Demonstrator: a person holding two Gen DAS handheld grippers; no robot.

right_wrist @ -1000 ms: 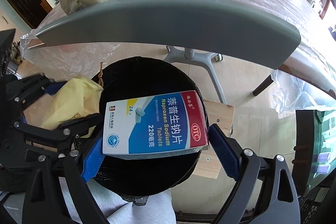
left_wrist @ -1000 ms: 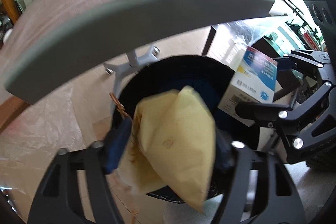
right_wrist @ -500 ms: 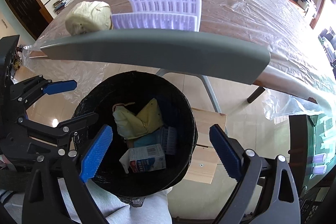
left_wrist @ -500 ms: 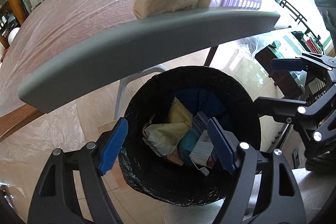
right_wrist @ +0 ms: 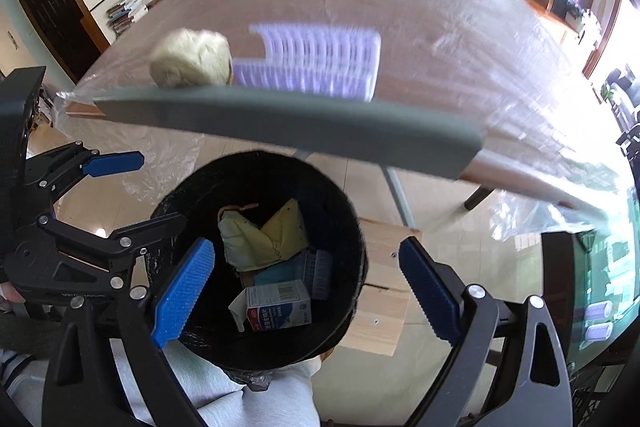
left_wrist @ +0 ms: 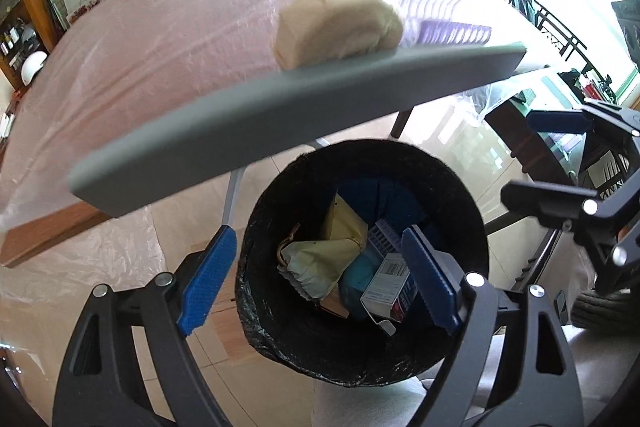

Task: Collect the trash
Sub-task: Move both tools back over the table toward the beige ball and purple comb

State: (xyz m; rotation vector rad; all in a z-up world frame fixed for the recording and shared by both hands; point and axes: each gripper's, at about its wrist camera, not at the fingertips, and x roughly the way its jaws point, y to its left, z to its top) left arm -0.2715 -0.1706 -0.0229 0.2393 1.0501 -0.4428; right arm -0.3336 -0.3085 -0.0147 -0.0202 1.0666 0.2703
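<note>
Over the bin: both grippers hang above the black bin [right_wrist: 260, 259], pointing down into it.
Left gripper [left_wrist: 316, 283]: its blue pads [left_wrist: 208, 279] are moving apart, with nothing between them; it has let go.
Right gripper [right_wrist: 304, 291]: its blue pads [right_wrist: 184, 291] are spread wide, with nothing between them; it has let go too.
Medicine box [right_wrist: 280, 307]: it lies flat at the bottom of the bin, on the side nearest the grippers. It is white, blue and red. Its long side runs left to right in the right wrist view, and one end flap hangs open on the left.
Writing on the box: a barcode shows on its top and a round red mark on its front. The blue words are too small to read.
Yellow paper bag [right_wrist: 264, 239]: it is crumpled in the bin, behind the box and touching the trash near it. A brown string handle [right_wrist: 238, 207] sticks up at its back edge.
Purple plastic piece [right_wrist: 320, 275]: it stands in the bin just to the right of the box.
Bin liner [left_wrist: 280, 343]: a black bag lines the bin.
Grey board [right_wrist: 288, 123]: its edge runs across above the bin.
Cream lump [right_wrist: 192, 57]: it rests on the table [right_wrist: 420, 39] past the board, above the bin in the picture.
Purple rack [right_wrist: 316, 63]: it lies just right of the lump, on the clear plastic sheet [right_wrist: 460, 27] over the table.
Grey trouser leg [right_wrist: 256, 399]: it touches the near side of the bin.
</note>
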